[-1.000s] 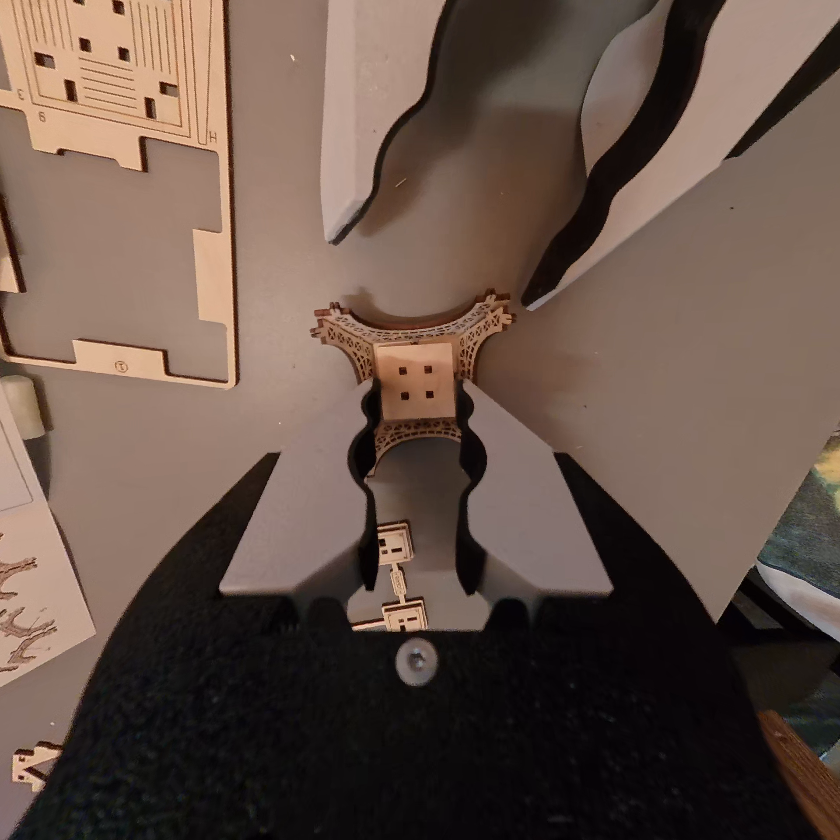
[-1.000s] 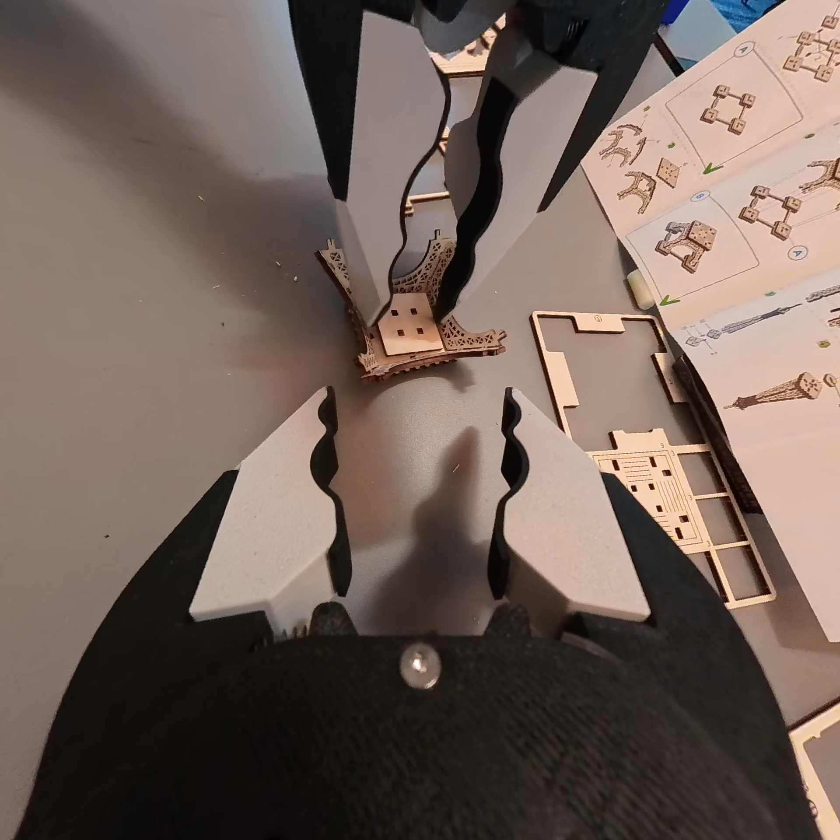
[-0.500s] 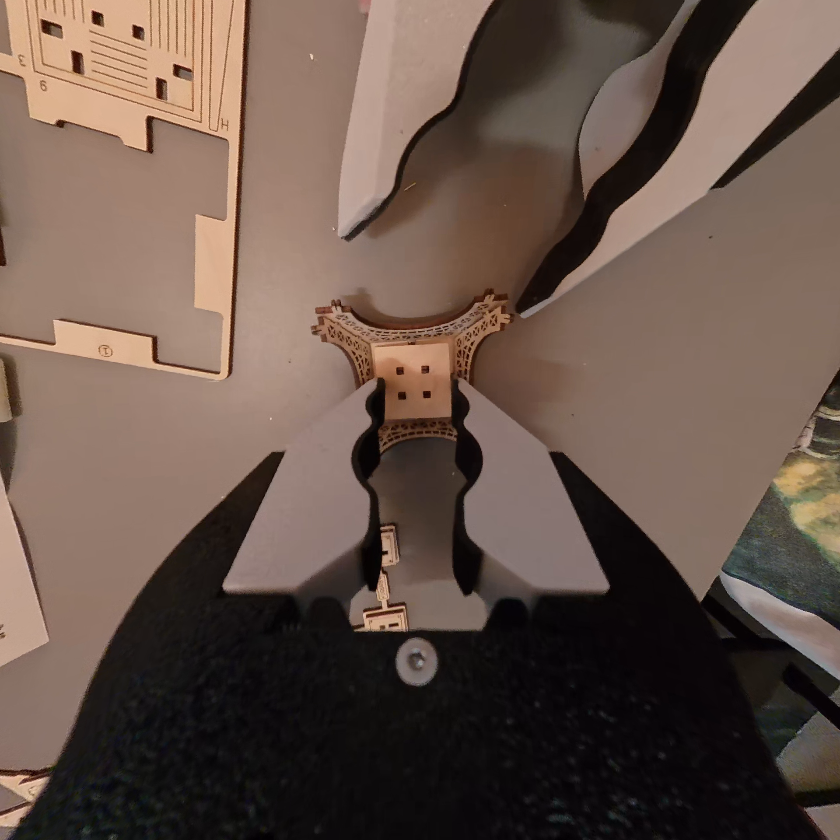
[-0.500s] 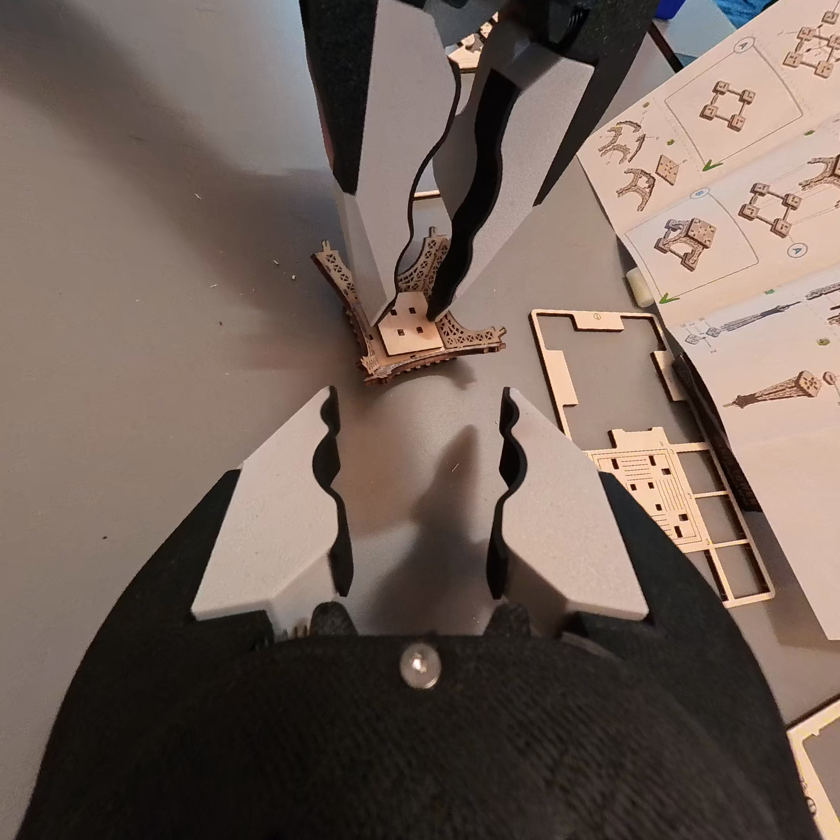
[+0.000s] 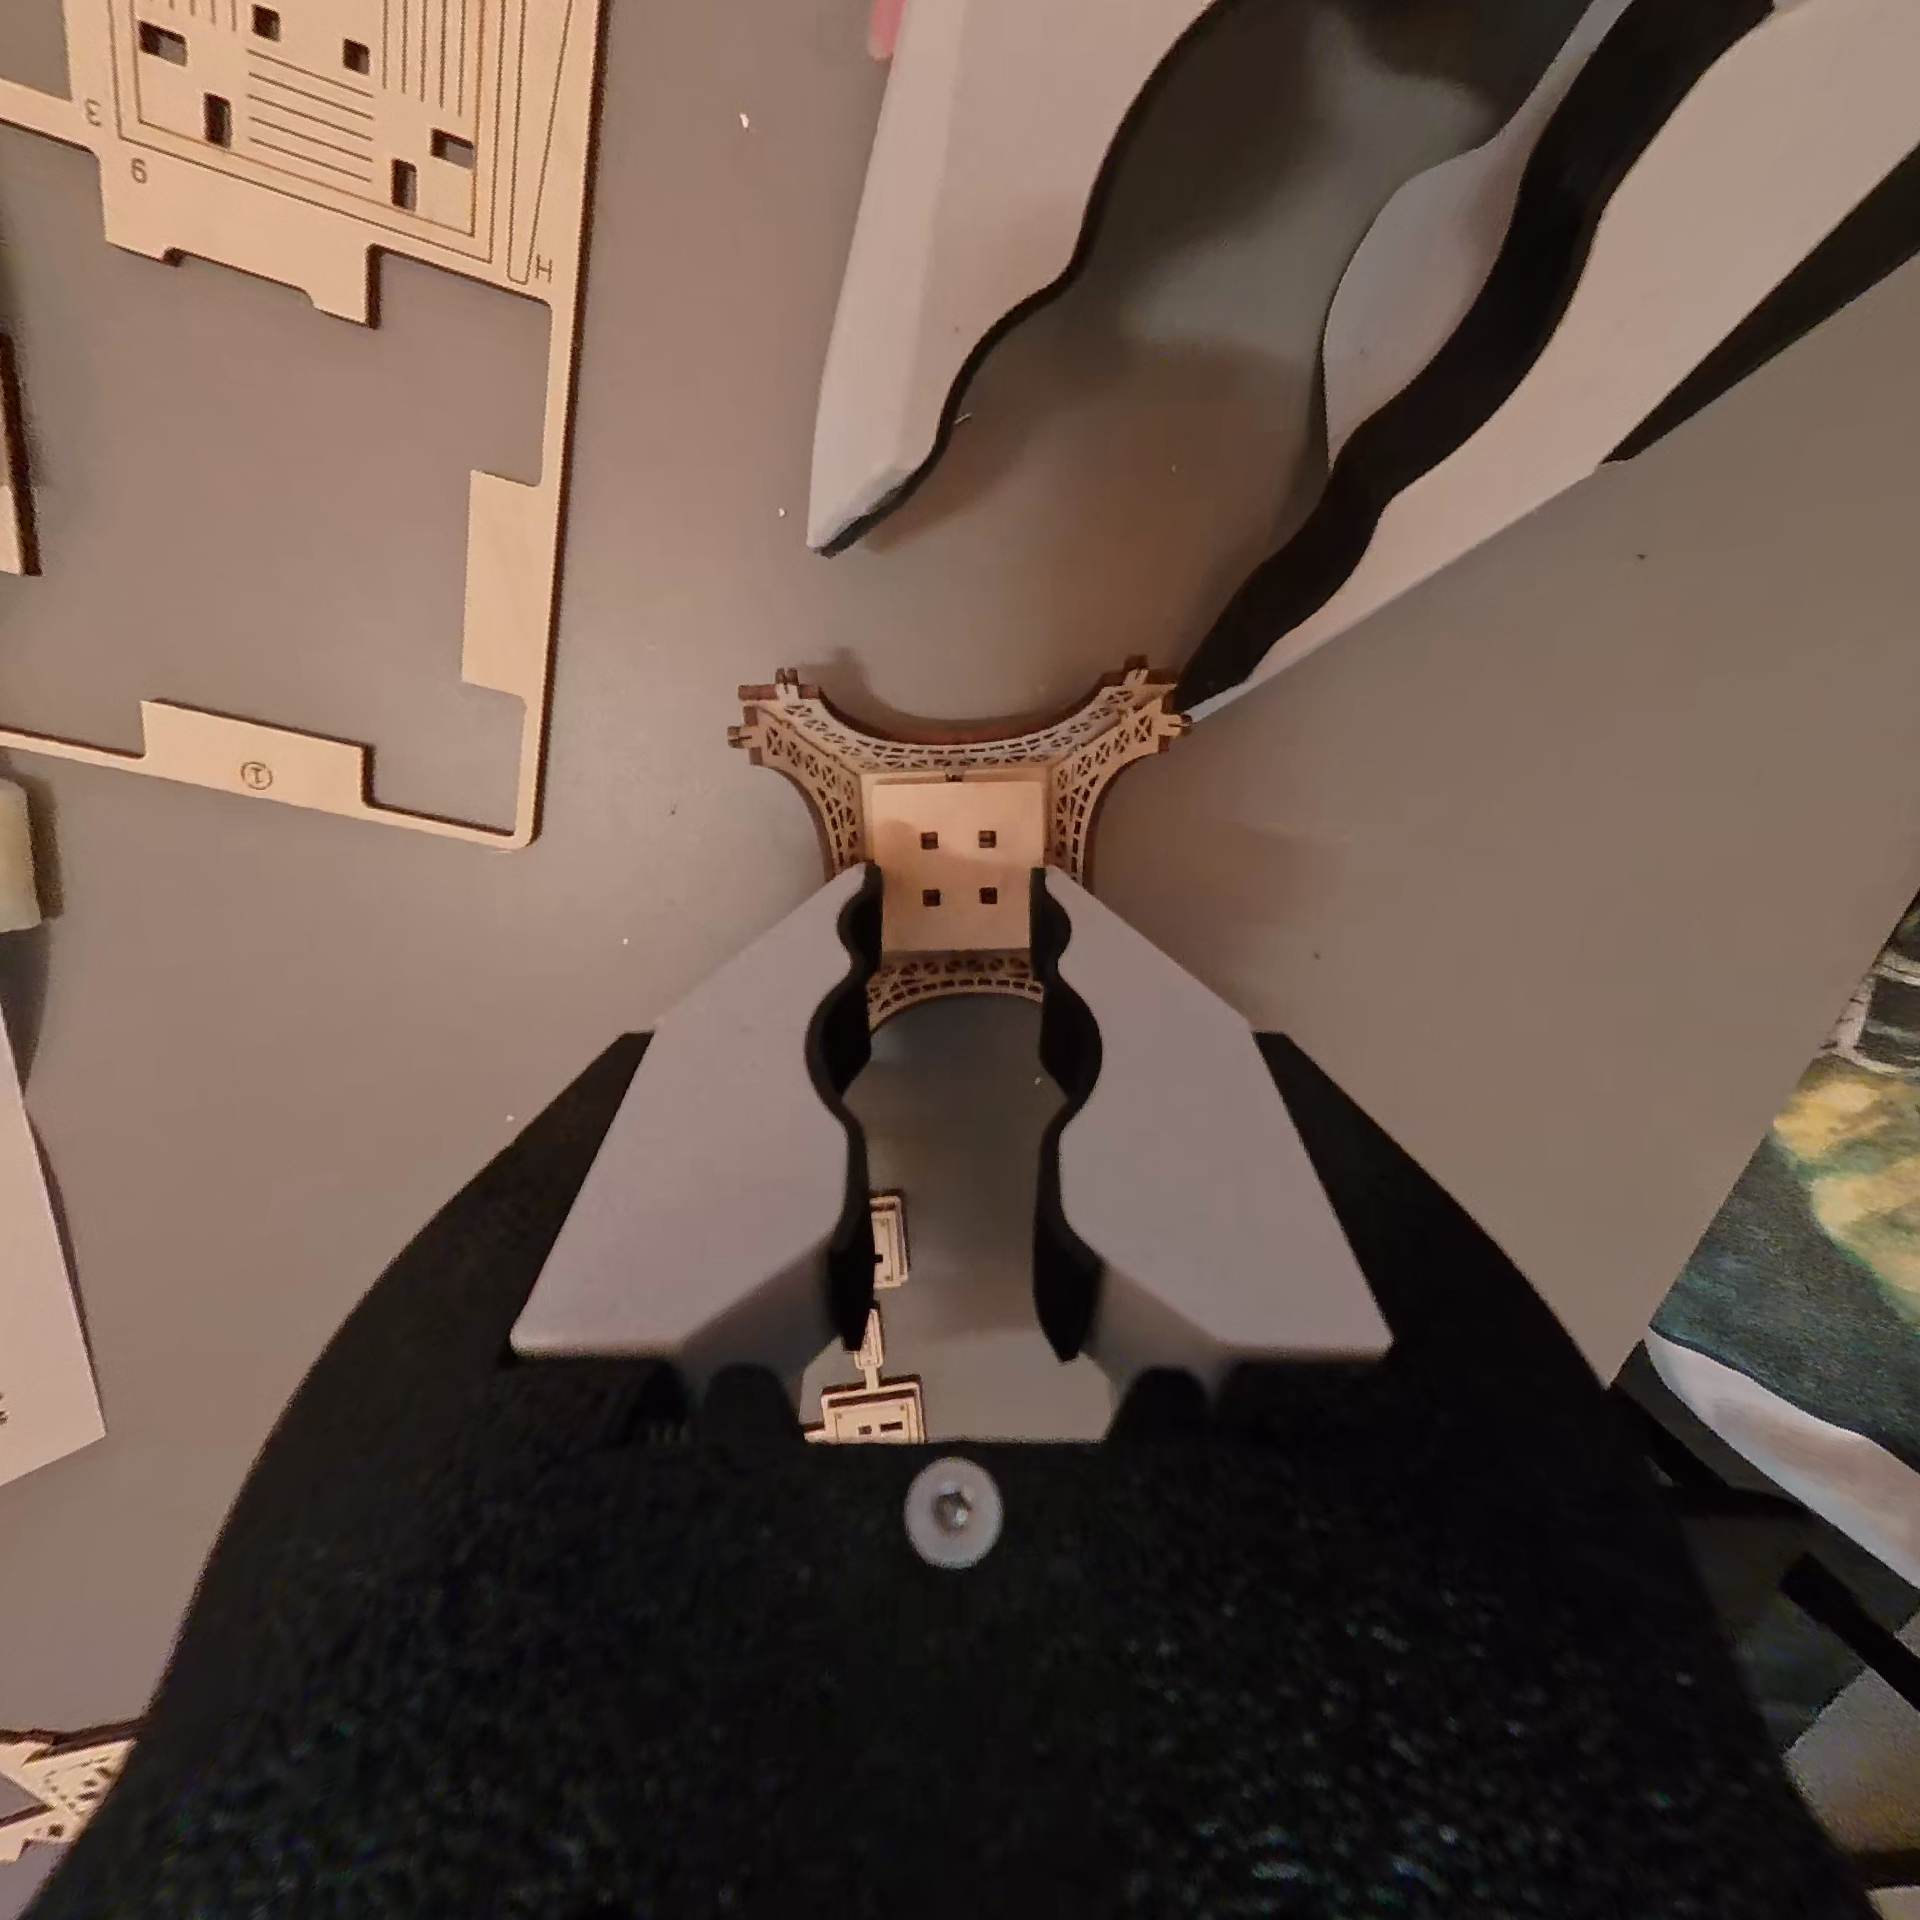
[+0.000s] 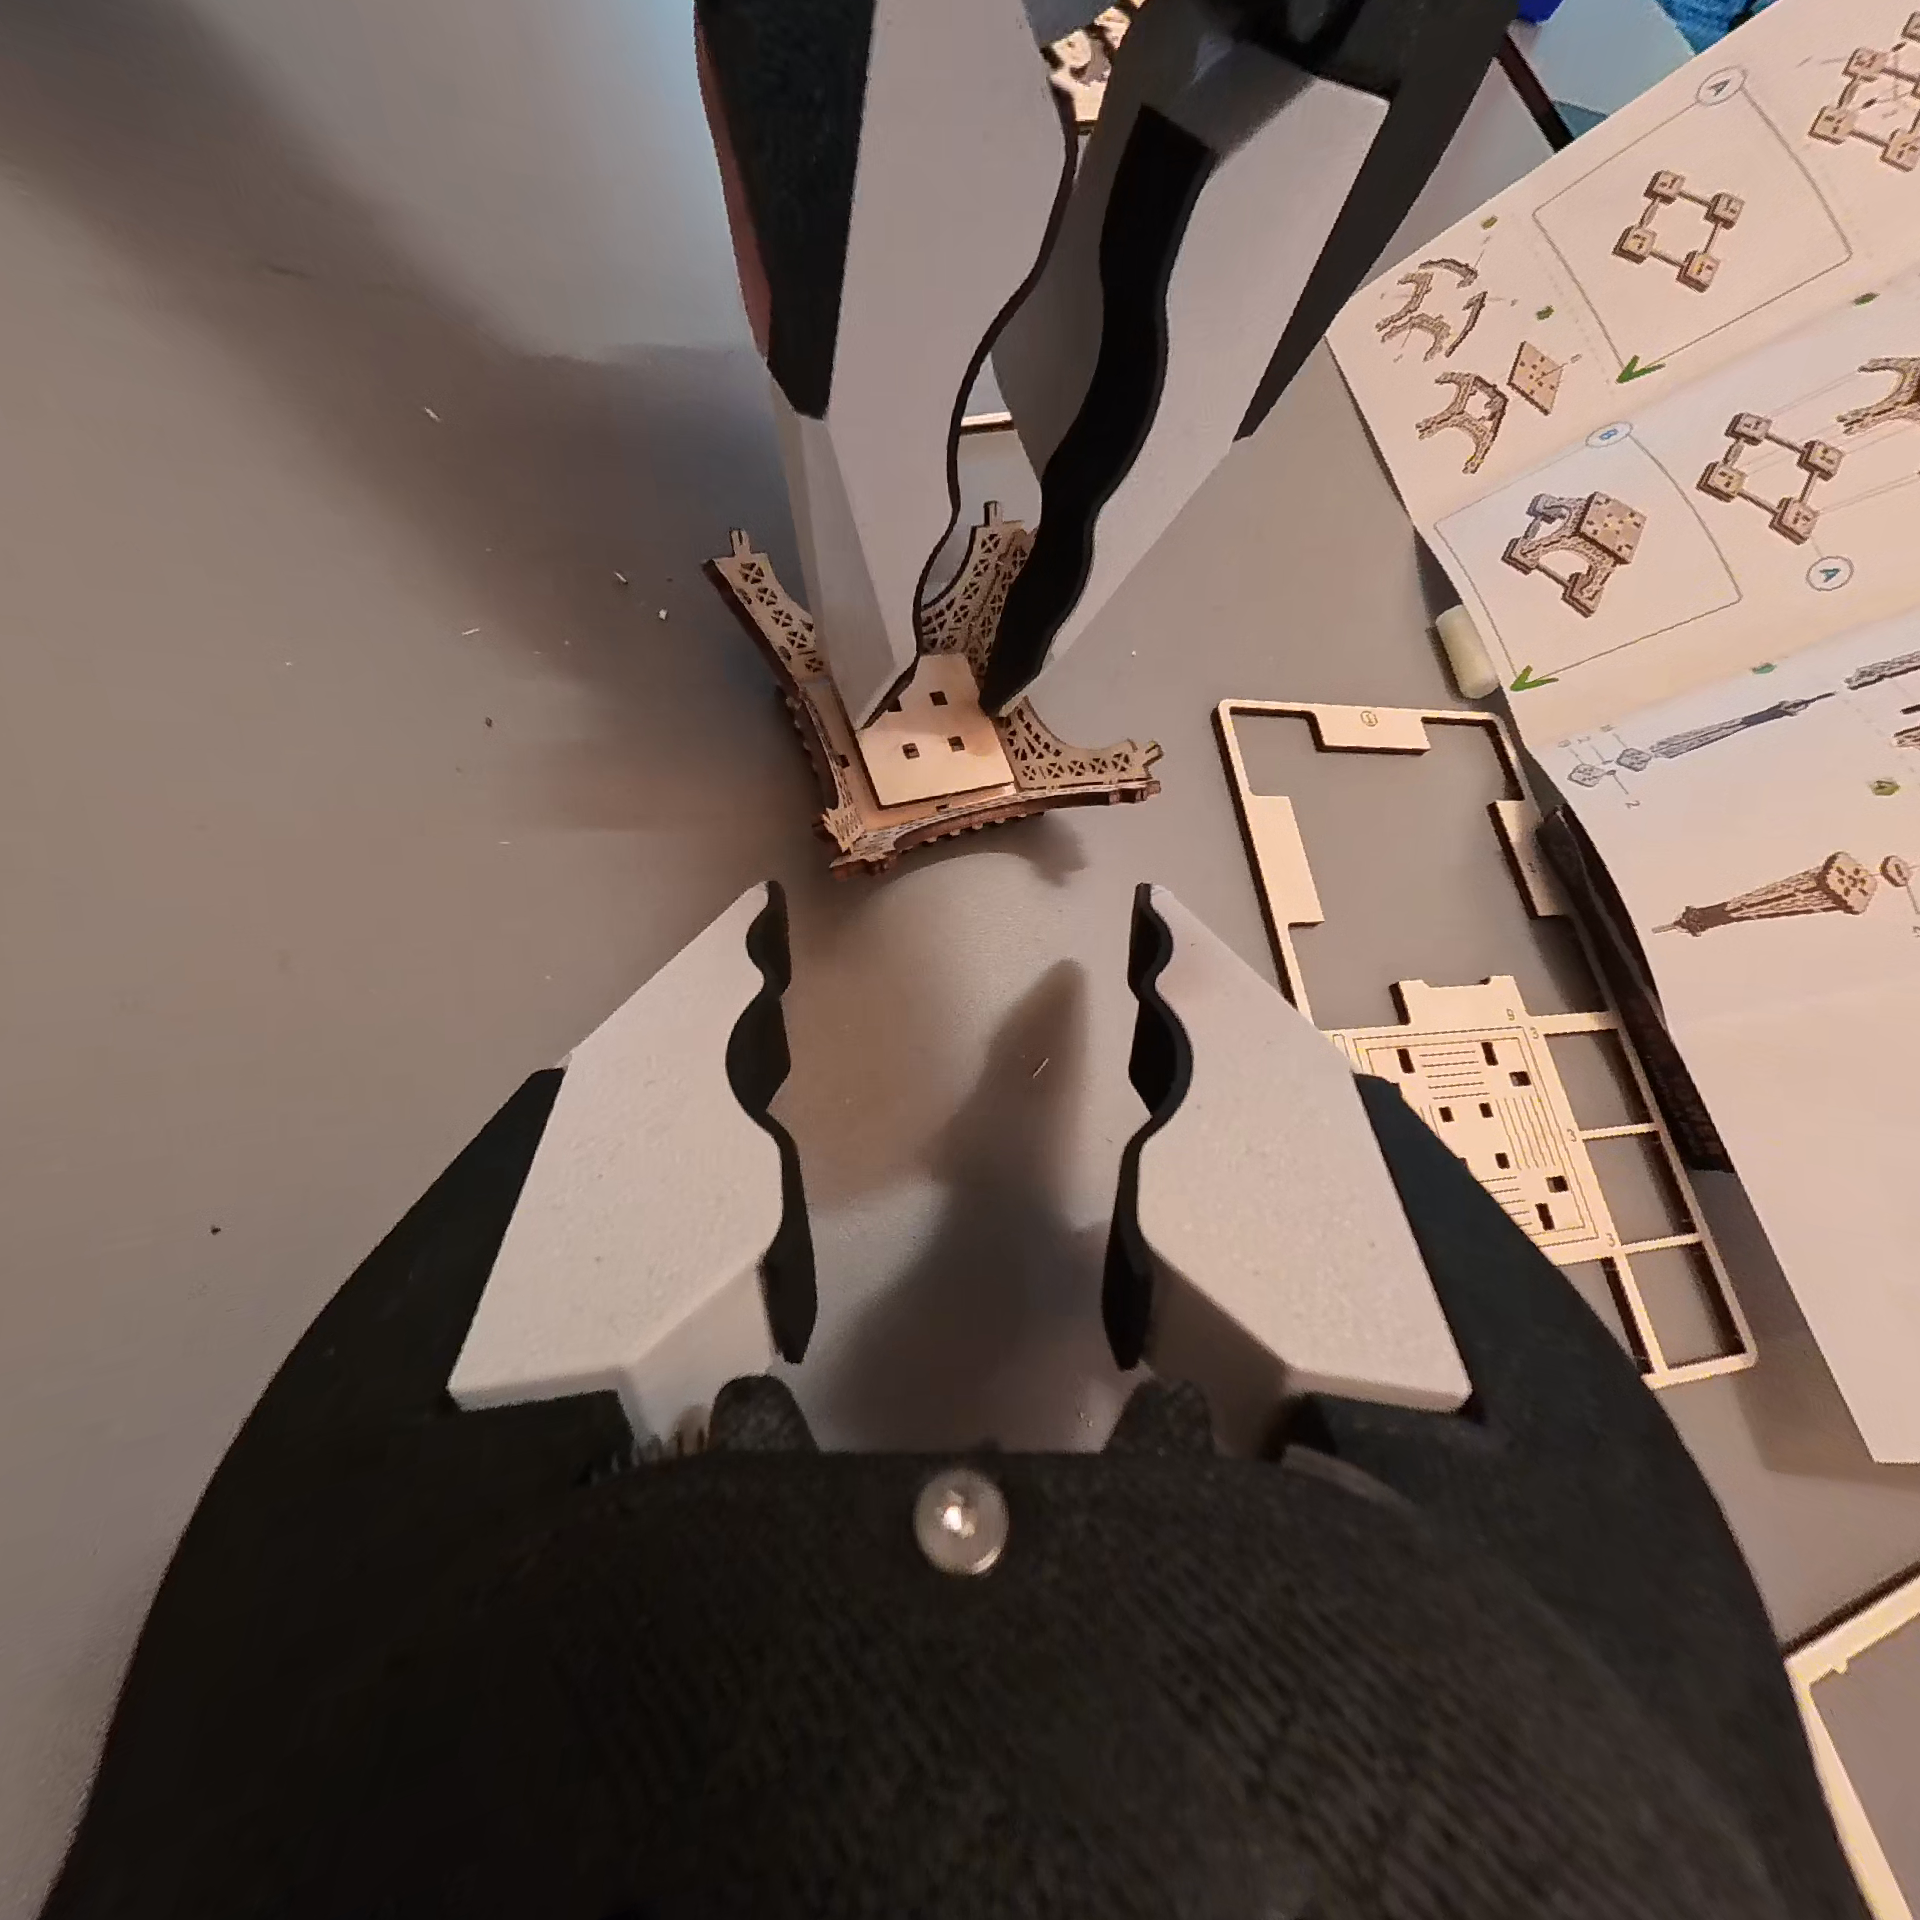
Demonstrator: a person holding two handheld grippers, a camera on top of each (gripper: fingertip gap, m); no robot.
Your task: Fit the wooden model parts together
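The wooden tower base, four lattice arches under a square plate with small holes, stands on the grey table. My left gripper comes down from above with its fingertips against two opposite sides of the square plate, shut on it. In the right wrist view the base sits just beyond my right gripper, which is open and empty above the table. The left gripper shows there too, pinching the plate. The right gripper's fingers appear at the top of the left wrist view.
A partly emptied wooden part sheet lies right of the base and shows in the left wrist view. A paper instruction sheet lies beyond it. Small wooden squares lie under the left gripper. The table's edge runs on the right. There is about 4 centimeters between the tips of the two grippers.
The left gripper's fingers have closed in onto the sides of the base's square plate and it has shifted slightly. The right gripper has stayed open in place.
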